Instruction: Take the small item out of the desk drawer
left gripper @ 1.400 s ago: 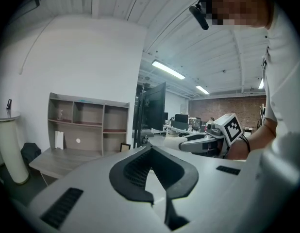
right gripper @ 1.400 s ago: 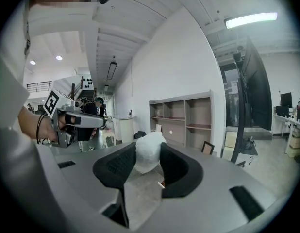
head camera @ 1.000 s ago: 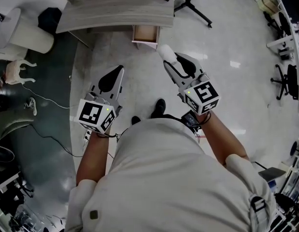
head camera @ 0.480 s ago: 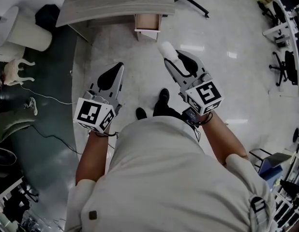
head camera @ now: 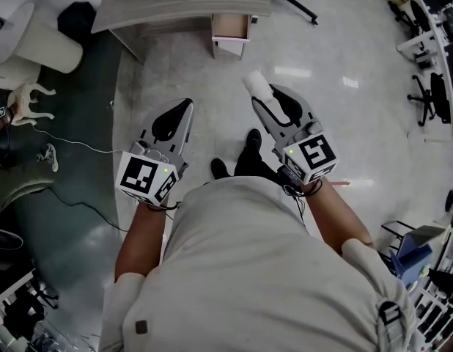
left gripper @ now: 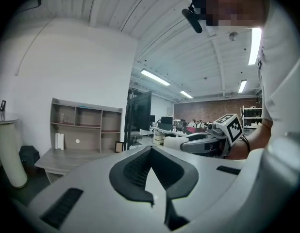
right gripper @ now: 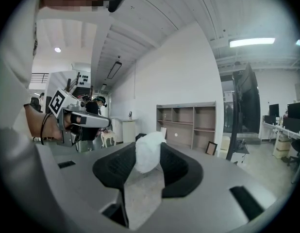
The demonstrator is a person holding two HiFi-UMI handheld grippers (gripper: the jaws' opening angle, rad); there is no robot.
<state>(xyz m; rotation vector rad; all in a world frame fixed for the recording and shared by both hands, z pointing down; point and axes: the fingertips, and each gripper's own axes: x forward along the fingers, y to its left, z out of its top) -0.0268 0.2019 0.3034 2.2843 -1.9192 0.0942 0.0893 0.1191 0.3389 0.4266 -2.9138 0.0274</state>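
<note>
The right gripper [head camera: 260, 98] squeezes the small white fluffy item [right gripper: 149, 152] between its jaws. The item pokes out toward 12 o'clock. The open desk drawer [head camera: 231, 35] is well apart, at 12 o'clock. The left gripper [head camera: 185, 106] has its jaws together, holding nothing.

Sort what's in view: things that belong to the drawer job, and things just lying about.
Job: small white item, gripped in the right tool; open drawer; desk.

Lying about: white animal figure; pale cylinder; black bag; office chair. The left tool is shut and empty.
</note>
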